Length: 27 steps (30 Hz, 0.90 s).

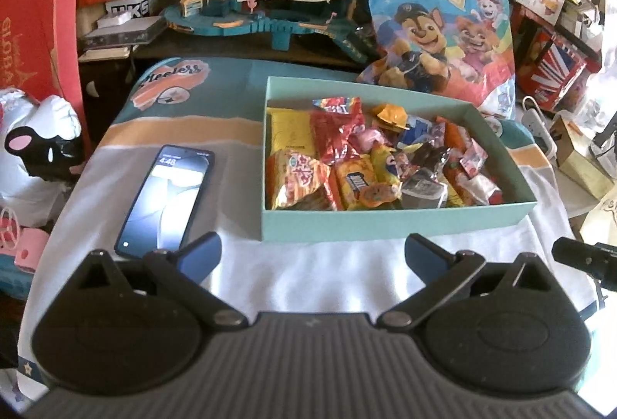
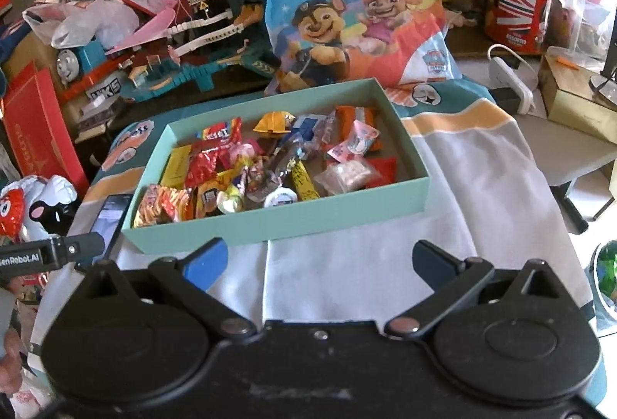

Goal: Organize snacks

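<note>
A mint-green cardboard box (image 1: 385,220) (image 2: 270,222) sits on the cloth-covered table and holds several wrapped snacks (image 1: 370,157) (image 2: 270,164) in red, yellow and orange packets. Behind it leans a big blue cartoon-dog snack bag (image 1: 439,14) (image 2: 347,6). My left gripper (image 1: 313,252) hovers open just in front of the box's near wall, with nothing between its fingers. My right gripper (image 2: 321,258) is also open and empty, in front of the same wall. The tip of the right gripper shows at the right edge of the left wrist view.
A phone (image 1: 166,201) (image 2: 110,216) lies screen-up on the cloth left of the box. Toys, a train and a track set (image 1: 270,6) crowd the back. A red tin (image 2: 520,14) and a power strip (image 2: 509,79) sit at the right.
</note>
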Motion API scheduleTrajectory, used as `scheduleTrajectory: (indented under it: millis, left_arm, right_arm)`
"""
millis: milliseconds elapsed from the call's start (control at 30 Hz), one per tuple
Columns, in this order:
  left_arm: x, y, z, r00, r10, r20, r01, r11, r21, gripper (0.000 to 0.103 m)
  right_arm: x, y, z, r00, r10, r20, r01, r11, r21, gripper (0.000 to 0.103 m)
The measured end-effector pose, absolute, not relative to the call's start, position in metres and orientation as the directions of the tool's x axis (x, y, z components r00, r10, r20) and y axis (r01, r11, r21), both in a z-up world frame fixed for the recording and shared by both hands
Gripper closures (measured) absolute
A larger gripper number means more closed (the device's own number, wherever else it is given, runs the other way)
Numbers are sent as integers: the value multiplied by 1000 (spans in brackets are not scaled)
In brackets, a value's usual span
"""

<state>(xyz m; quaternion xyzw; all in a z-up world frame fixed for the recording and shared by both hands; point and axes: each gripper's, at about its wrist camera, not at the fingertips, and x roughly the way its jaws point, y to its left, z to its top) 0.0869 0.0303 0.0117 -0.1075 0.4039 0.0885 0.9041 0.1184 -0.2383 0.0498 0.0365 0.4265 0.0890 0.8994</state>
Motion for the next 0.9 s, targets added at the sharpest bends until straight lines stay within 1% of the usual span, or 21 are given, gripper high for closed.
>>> scheduleTrajectory:
  millis: [400,700,900]
  left_arm:
    - [95,31,3,633,84,-769,-258,960,-108,0]
    - [98,27,-9,617,43,-786,-233,964,-130,0]
    - [99,20,-11,607,59,-793,-216,972,-94,0]
  right_arm:
    - [130,-241,42,591,182,-786,-125,983,133,0]
    - [134,-244,35,571,181,-801,-130,983,129,0]
    - [135,-243,32,563,172,-808,-124,985,124,0]
